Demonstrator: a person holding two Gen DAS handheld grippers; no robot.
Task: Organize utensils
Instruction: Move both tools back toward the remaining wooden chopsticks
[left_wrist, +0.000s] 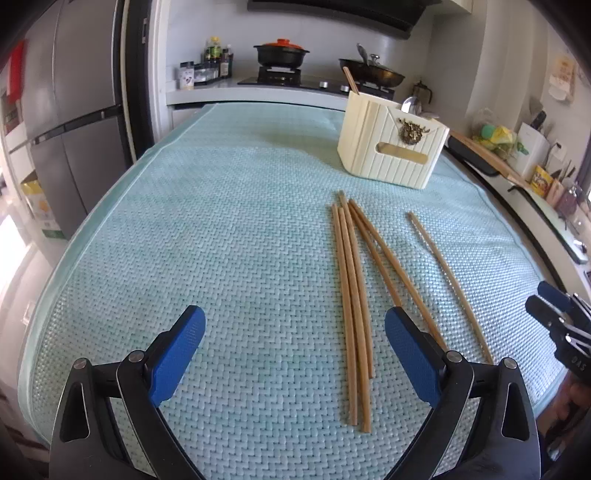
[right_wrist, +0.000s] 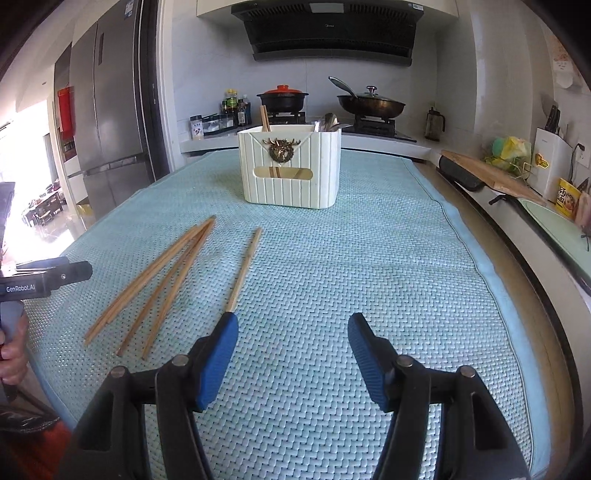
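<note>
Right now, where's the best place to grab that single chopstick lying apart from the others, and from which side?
Grip the lone chopstick near its middle, from straight above, fingers straddling it crosswise. It lies flat on the mat, apart from the bundle, so nothing crowds it. The open right gripper looks nearest.

A home kitchen.
Ahead of the grippers: a black gas stove (right_wrist: 373, 127) with a dark lidded wok (right_wrist: 371, 105), a black range hood (right_wrist: 332, 31), and a tall grey steel refrigerator (right_wrist: 107, 103) to the left.
</note>
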